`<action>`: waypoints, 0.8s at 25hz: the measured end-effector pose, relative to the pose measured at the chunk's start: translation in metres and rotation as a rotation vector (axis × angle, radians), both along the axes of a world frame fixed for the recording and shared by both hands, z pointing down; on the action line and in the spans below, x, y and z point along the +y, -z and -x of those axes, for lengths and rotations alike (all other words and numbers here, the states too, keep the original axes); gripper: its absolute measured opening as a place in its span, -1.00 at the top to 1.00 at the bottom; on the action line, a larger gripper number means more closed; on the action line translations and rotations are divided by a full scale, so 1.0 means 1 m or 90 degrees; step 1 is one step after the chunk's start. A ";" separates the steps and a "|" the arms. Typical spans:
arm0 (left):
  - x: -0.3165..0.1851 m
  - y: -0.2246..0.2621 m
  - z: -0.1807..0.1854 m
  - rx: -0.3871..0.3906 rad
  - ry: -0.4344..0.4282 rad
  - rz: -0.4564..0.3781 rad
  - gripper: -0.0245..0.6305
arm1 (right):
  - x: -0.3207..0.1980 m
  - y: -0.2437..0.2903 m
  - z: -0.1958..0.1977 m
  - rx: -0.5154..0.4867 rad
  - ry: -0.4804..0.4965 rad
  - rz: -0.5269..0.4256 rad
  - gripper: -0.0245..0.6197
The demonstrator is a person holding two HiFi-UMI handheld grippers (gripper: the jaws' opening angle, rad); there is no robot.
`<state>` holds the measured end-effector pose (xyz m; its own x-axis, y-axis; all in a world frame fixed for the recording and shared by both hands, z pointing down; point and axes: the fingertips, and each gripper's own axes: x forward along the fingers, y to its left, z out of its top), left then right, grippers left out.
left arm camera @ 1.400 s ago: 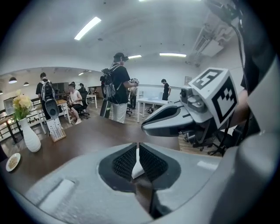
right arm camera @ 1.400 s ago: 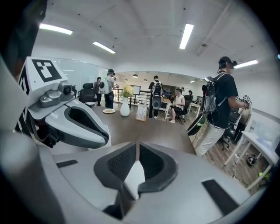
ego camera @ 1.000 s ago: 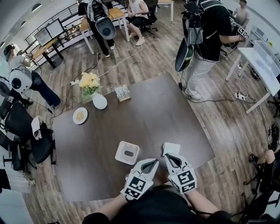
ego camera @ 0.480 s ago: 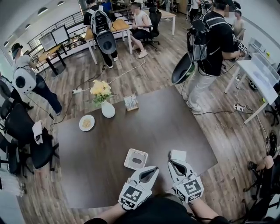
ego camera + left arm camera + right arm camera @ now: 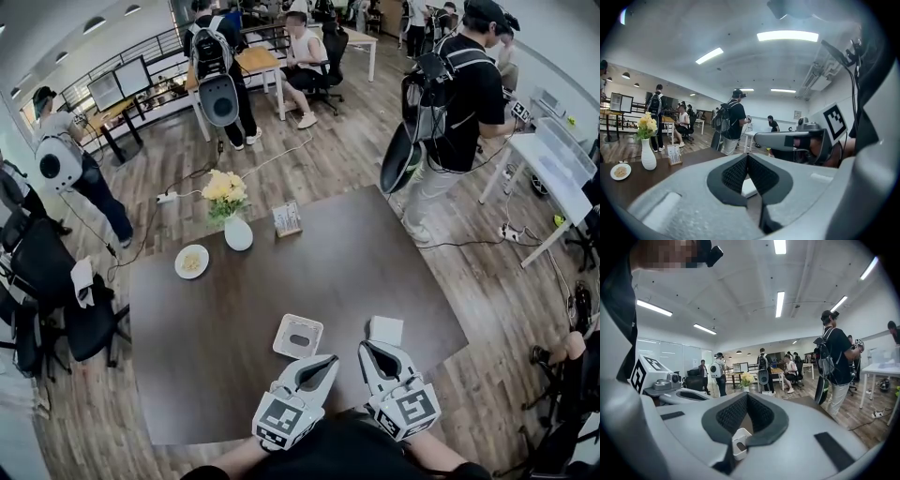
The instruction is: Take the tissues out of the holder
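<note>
The white square tissue holder (image 5: 298,336) with a slot in its top lies on the dark table (image 5: 375,253) near its front edge. A white folded tissue stack (image 5: 386,330) lies to its right, apart from it. My left gripper (image 5: 332,359) hovers just in front of the holder, shut and empty. My right gripper (image 5: 365,348) hangs in front of the tissue stack, shut and empty too. In the left gripper view the closed jaws (image 5: 747,157) let the tissue stack (image 5: 749,188) show below. Under the closed jaws (image 5: 747,397) in the right gripper view sits the holder (image 5: 739,442).
A white vase with yellow flowers (image 5: 237,232), a small plate (image 5: 191,261) and a card stand (image 5: 287,219) stand at the table's far side. A person with a backpack (image 5: 450,112) stands past the far right corner. Black chairs (image 5: 56,300) flank the left side.
Both grippers have risen and drawn back toward me, still shut and empty. The holder and the tissue stack lie where they were.
</note>
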<state>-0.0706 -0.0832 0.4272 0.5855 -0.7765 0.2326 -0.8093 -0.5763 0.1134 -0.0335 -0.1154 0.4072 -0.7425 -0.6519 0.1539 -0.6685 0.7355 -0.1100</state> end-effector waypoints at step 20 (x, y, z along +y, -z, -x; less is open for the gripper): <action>0.021 0.025 -0.011 -0.005 -0.043 -0.046 0.91 | 0.031 0.015 -0.001 -0.038 -0.032 -0.018 0.90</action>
<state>-0.0598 -0.0619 0.4022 0.6349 -0.7509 0.1817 -0.7695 -0.6355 0.0631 -0.0326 -0.0840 0.3924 -0.7165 -0.6915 0.0918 -0.6971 0.7050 -0.1307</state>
